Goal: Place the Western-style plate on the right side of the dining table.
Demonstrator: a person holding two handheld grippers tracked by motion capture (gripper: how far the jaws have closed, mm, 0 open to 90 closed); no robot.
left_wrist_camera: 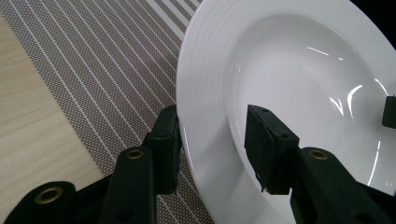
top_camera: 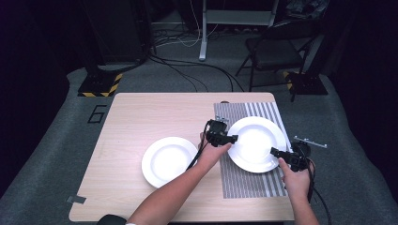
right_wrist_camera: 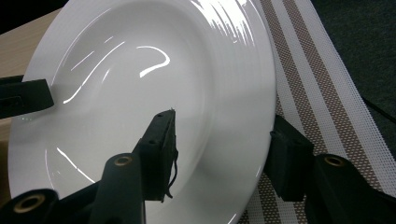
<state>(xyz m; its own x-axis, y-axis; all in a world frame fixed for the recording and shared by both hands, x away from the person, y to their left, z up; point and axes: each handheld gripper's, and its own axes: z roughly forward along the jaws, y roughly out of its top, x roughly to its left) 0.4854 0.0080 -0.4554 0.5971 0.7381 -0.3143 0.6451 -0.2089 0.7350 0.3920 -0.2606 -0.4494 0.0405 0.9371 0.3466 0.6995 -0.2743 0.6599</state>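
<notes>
Your left gripper [top_camera: 231, 138] and right gripper [top_camera: 275, 152] straddle opposite edges of the plate [top_camera: 256, 143] on the striped placemat [top_camera: 237, 183]. On each, 1 jaw sits over the rim and 1 outside it, with gaps showing, so neither has clamped. You have both claws placed; closing and lifting remain. A 2nd plate [top_camera: 169, 161] lies beyond your left claw. I cannot tell whether the outer jaws reach beneath the rim.
</notes>
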